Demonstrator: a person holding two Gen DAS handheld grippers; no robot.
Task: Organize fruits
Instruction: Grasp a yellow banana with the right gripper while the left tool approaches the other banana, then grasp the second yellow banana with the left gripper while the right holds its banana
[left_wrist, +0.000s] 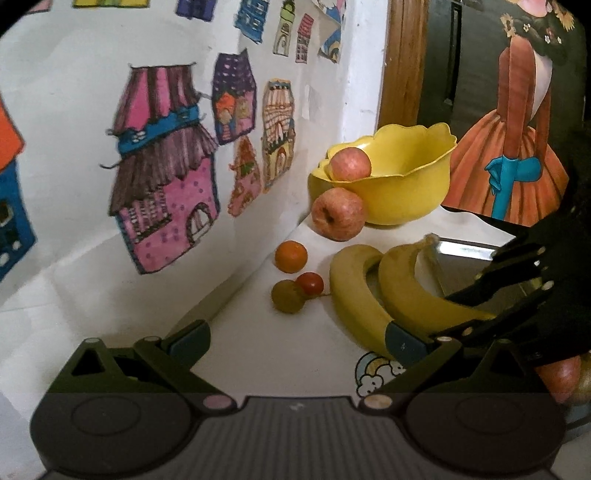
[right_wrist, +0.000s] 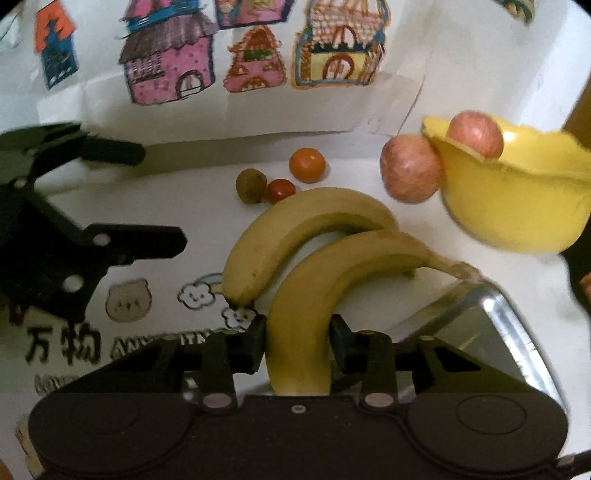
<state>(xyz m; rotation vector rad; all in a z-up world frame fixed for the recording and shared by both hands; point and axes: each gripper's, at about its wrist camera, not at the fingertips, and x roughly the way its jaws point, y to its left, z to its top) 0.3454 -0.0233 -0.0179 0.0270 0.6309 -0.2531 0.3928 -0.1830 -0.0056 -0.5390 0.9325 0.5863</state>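
Yellow, curved banana (right_wrist: 299, 314) clamped, seemingly lightly speckled

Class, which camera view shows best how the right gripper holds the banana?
The right wrist view: the right gripper has its jaws closed on both sides of the banana. The left wrist view shows that banana only partly, behind dark linkage.

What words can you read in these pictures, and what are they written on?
"万物": big dark characters printed on the white table cover, lower left in the right wrist view.
"ANY...": capitals right after those characters; the rest is blurred and hidden behind the right gripper.
A smaller line below those: too blurred to read.
The paper houses on the wall carry drawings only, no words.
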